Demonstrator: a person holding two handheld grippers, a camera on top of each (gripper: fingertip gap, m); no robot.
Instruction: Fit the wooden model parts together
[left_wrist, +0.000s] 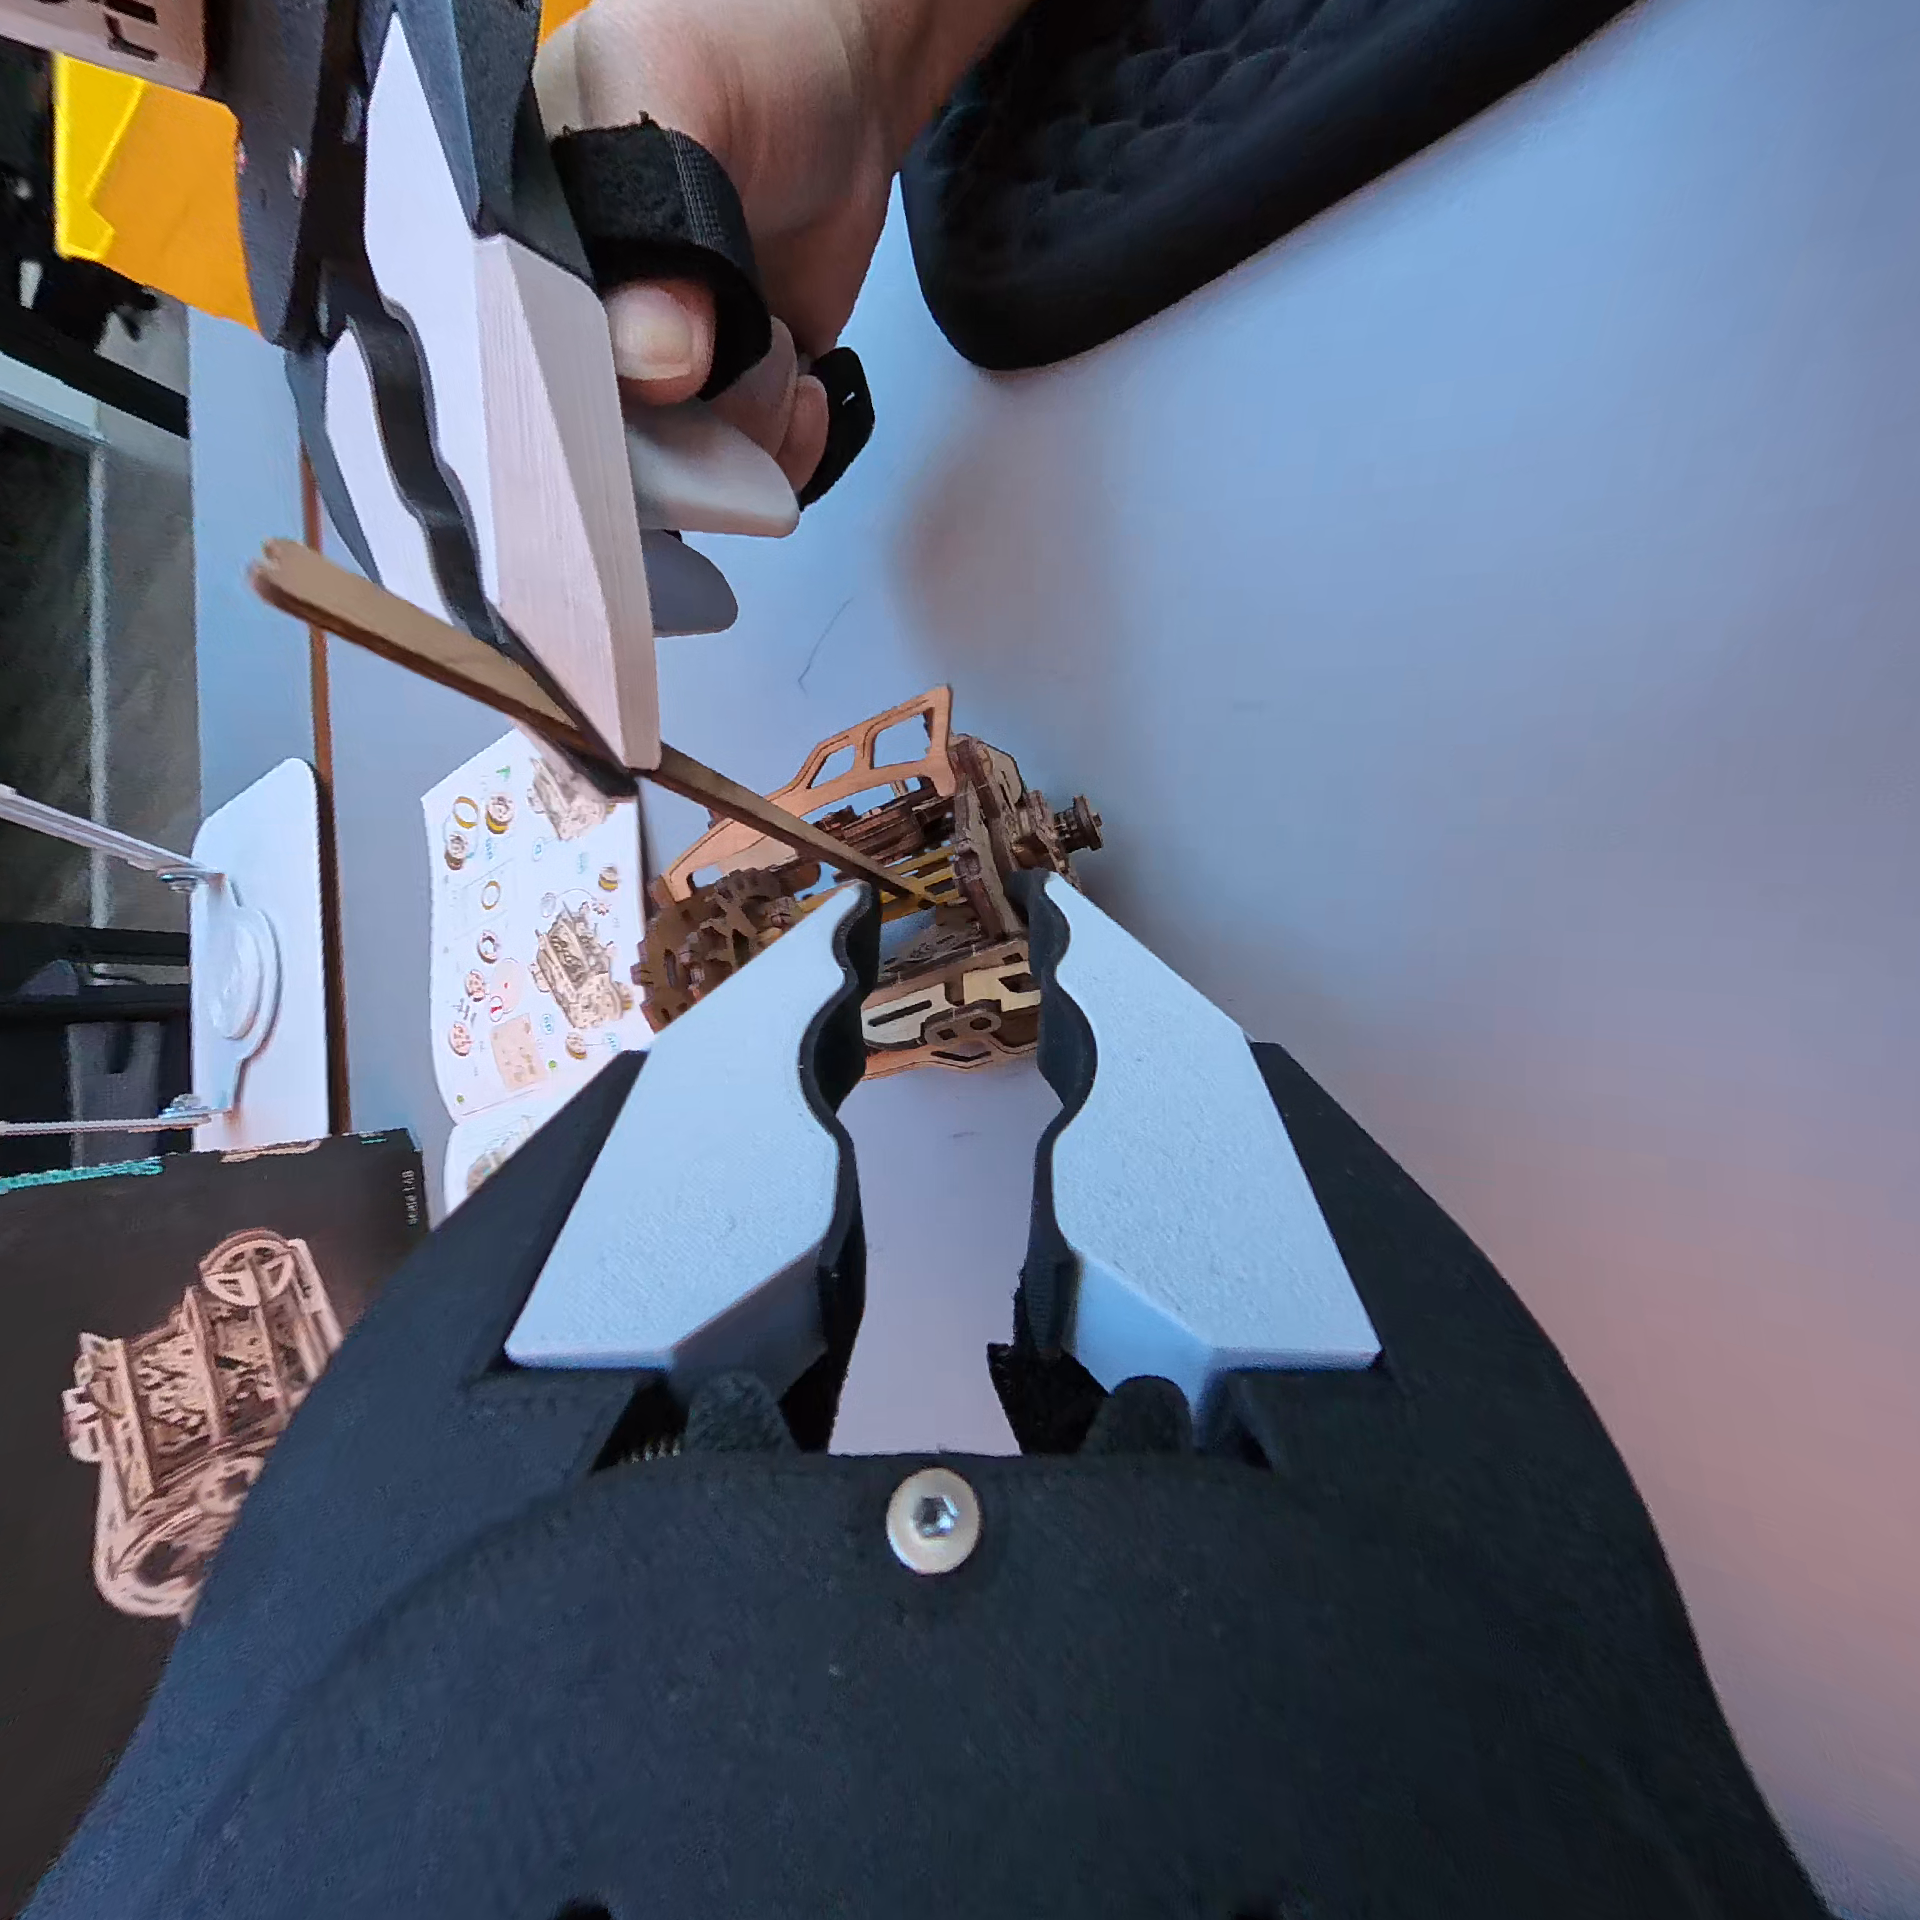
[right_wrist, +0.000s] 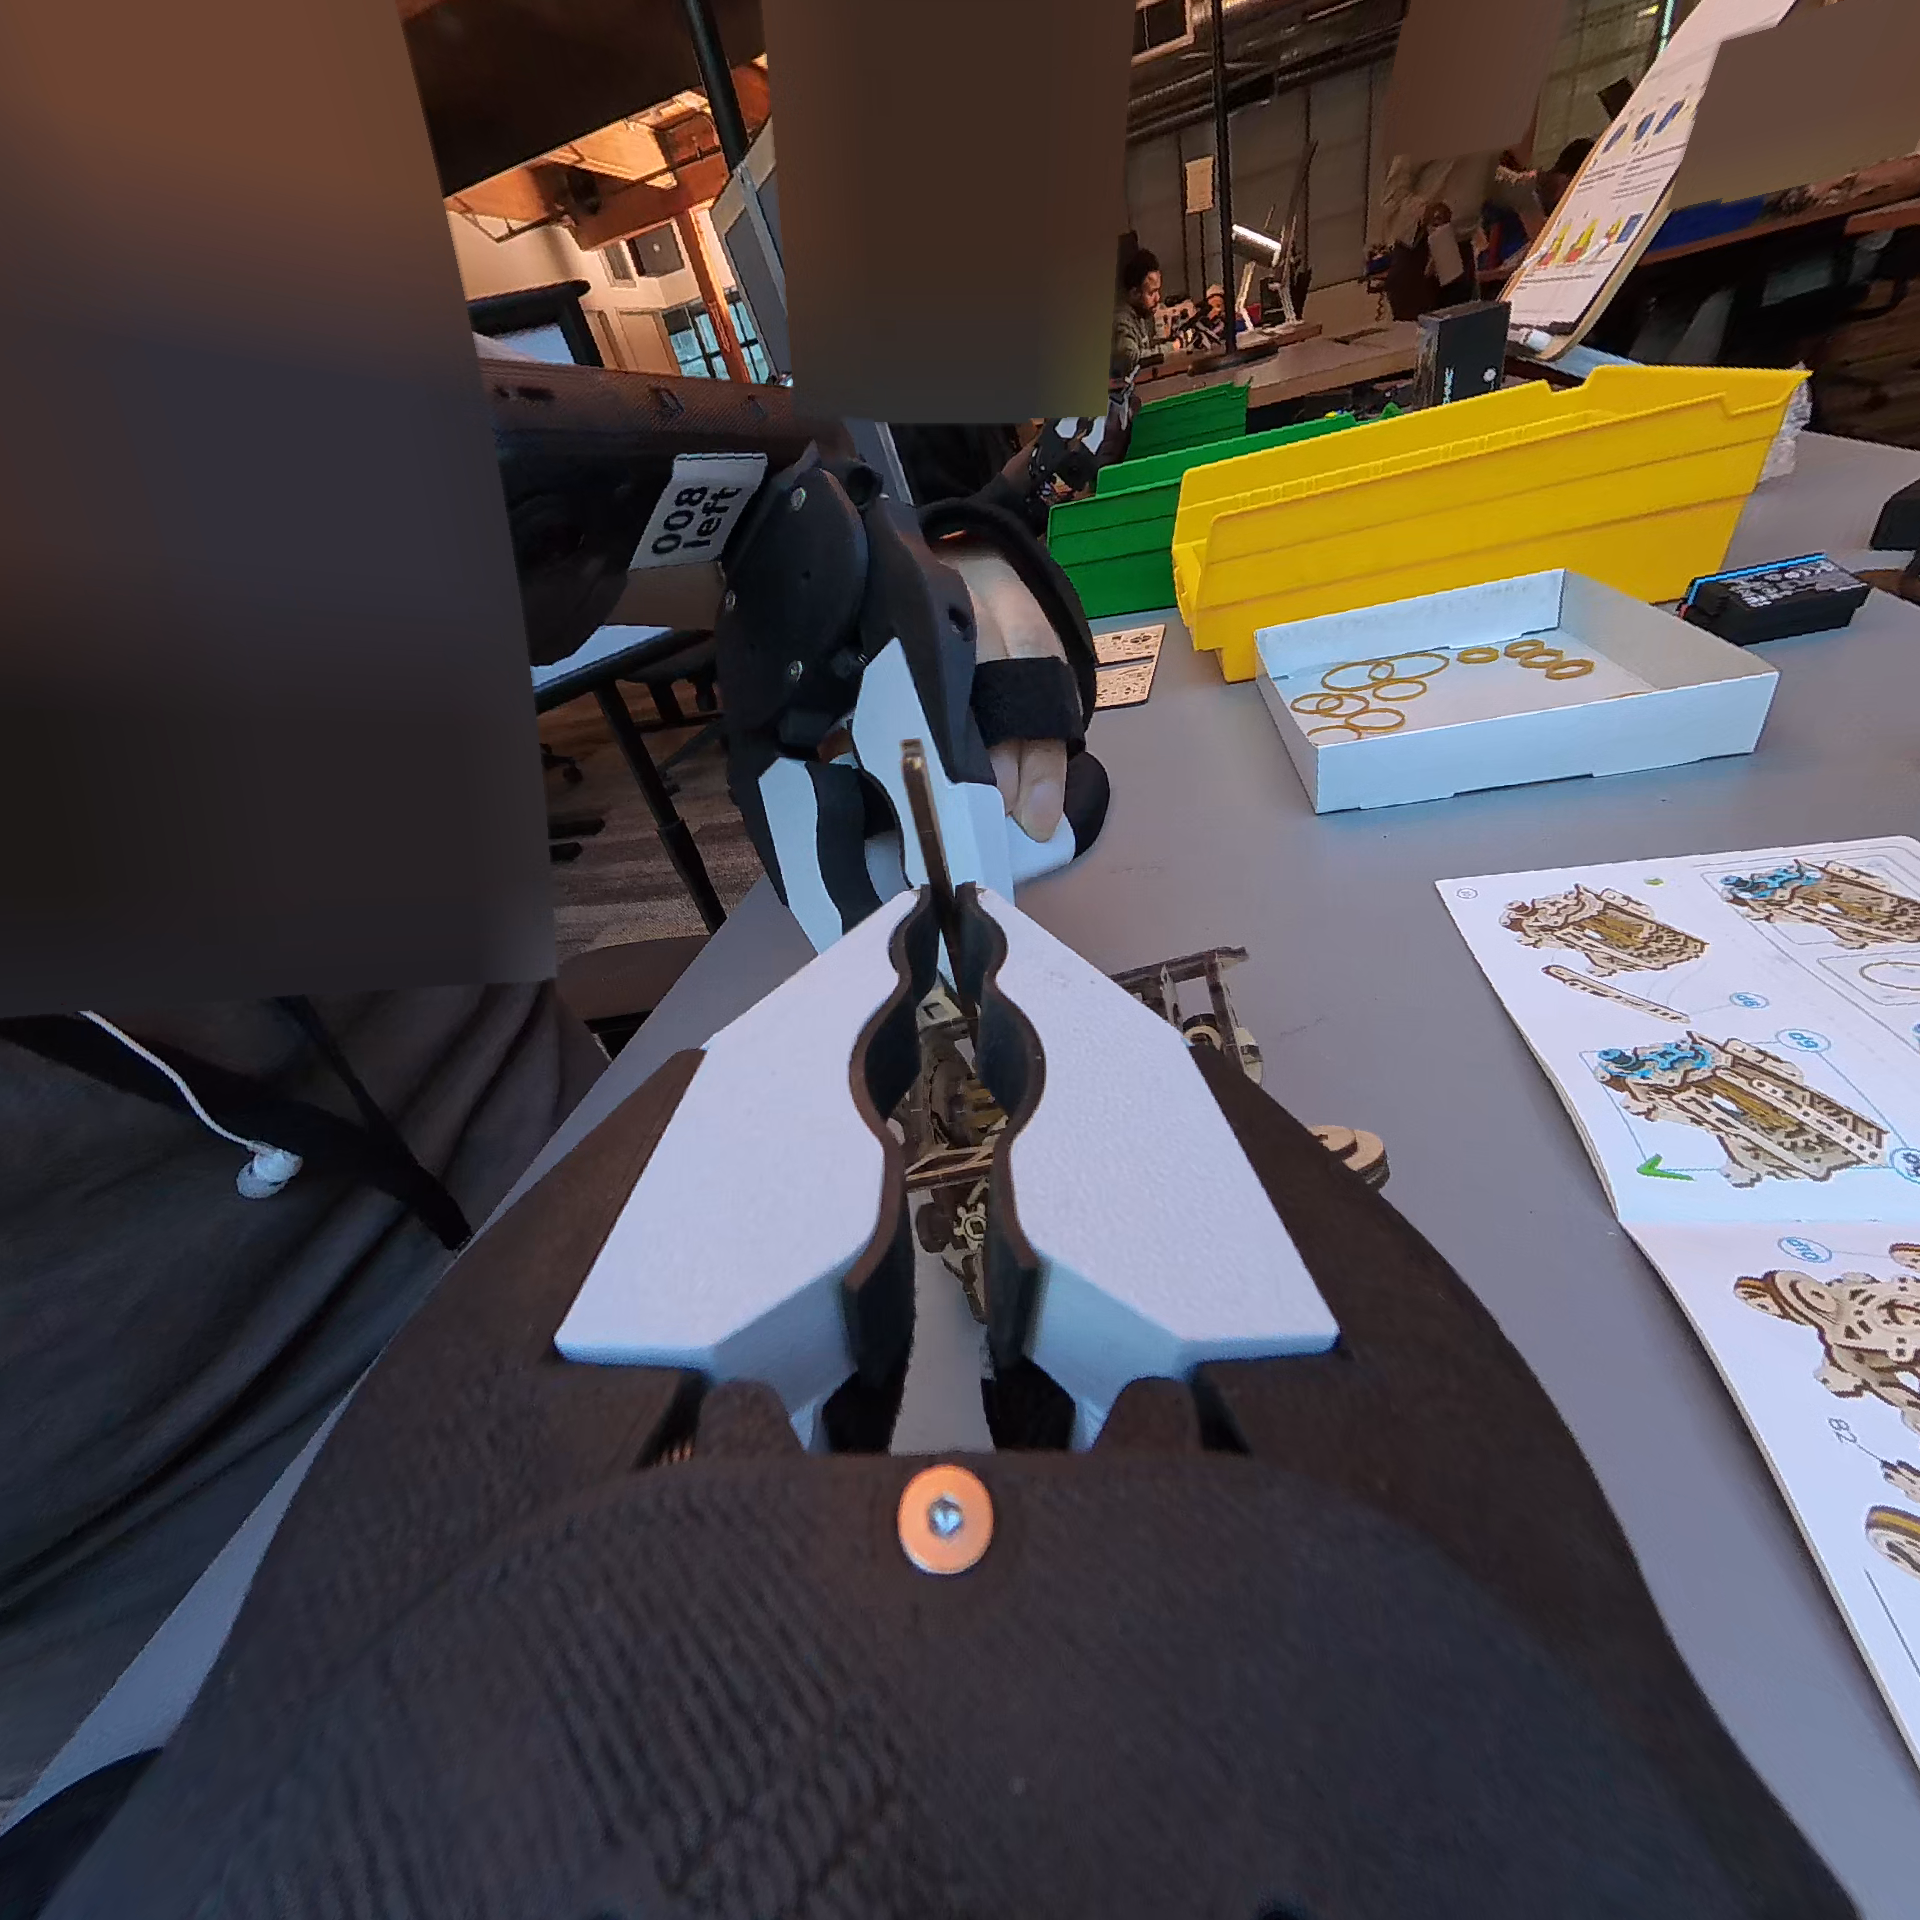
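Centre frame, the model (left_wrist: 914, 914) is being braced on the surface (left_wrist: 1455, 727) by the spread left gripper (left_wrist: 951, 914). A strip (left_wrist: 416, 634) is being pinched by the right gripper (left_wrist: 613, 769), angled into the model, likely for insertion.

Yellow bin (right_wrist: 1455, 540) beside green bins (right_wrist: 1122, 520). The grey table (right_wrist: 1299, 883) carries a white tray (right_wrist: 1538, 748) of tan rings (right_wrist: 1371, 691). Black quilted pad (left_wrist: 1247, 156).

white printed sticker on left gripper (right_wrist: 694, 516), printed instruction sheets (right_wrist: 1704, 1039), small print on black box (left_wrist: 187, 1351)
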